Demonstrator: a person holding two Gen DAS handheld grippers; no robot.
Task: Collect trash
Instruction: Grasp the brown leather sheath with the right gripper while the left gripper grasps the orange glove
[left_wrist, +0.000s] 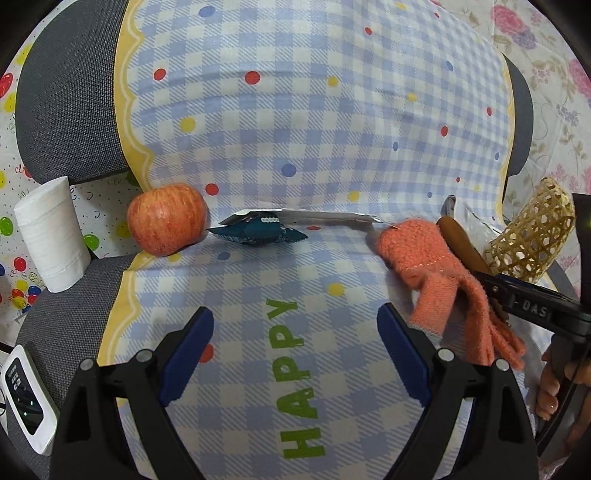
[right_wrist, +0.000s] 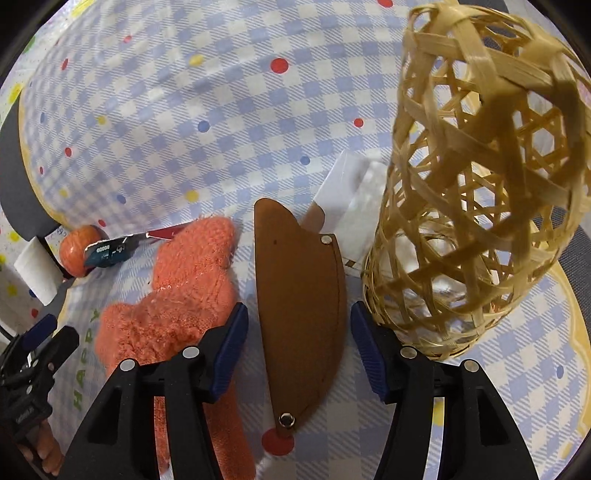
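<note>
checked cloth (left_wrist: 295, 147) fills the left wrist view — left gripper (left_wrist: 295, 354) wide open, empty, above it; wrapper (left_wrist: 258, 229) lies beyond, beside an apple (left_wrist: 166, 219). right wrist view — right gripper (right_wrist: 299, 350) open astride a brown sheath (right_wrist: 299, 314), not pressing it; wrapper (right_wrist: 110, 253) far left.

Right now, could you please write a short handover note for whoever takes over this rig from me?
Left gripper: open, empty, over the checked cloth, short of the dark blue wrapper.
Right gripper: open, straddling the brown leather sheath without pressing it.
Things: the wrapper lies beside the apple; the orange glove lies left of the sheath; the woven bamboo basket is on its side to the right; a clear plastic piece lies behind the sheath.
Done: nothing visibly collected; the basket's contents are unclear.
Left: pick up the wrapper, probably the plastic, and bin them.
</note>
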